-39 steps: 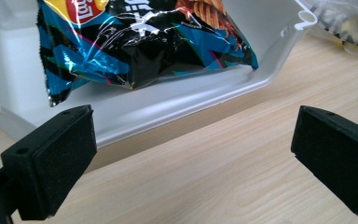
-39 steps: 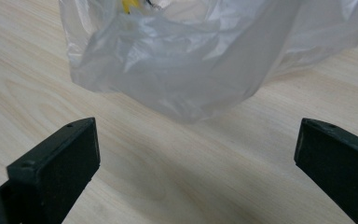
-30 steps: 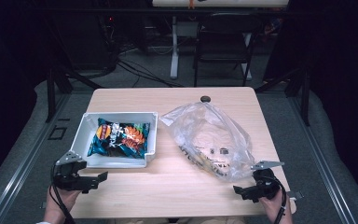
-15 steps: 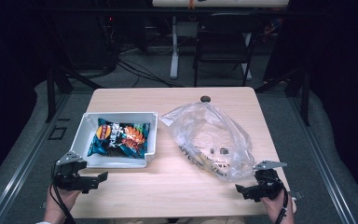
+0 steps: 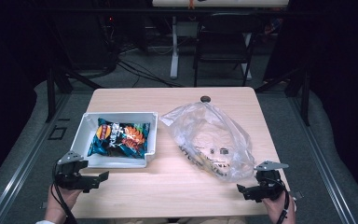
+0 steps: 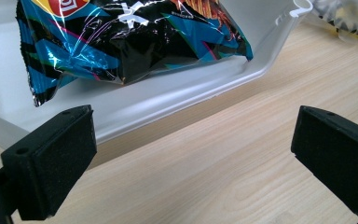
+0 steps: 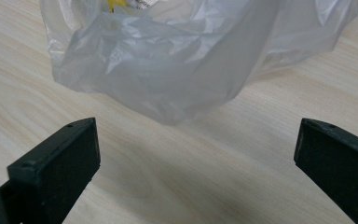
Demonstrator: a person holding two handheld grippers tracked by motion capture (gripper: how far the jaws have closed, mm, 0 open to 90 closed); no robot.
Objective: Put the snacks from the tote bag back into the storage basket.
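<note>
The right gripper [image 5: 248, 191] has backed off the bag [image 5: 209, 140] toward the table's near edge; both it and the left gripper [image 5: 98, 179] gape empty, so nothing is started.

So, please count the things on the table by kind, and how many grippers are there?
White bin: 1
Chip bag lying in the bin: 1
Clear plastic bag: 1
Small dark round object at the far edge: 1
Grippers, left and right, both open: 2
Total: 6
</note>
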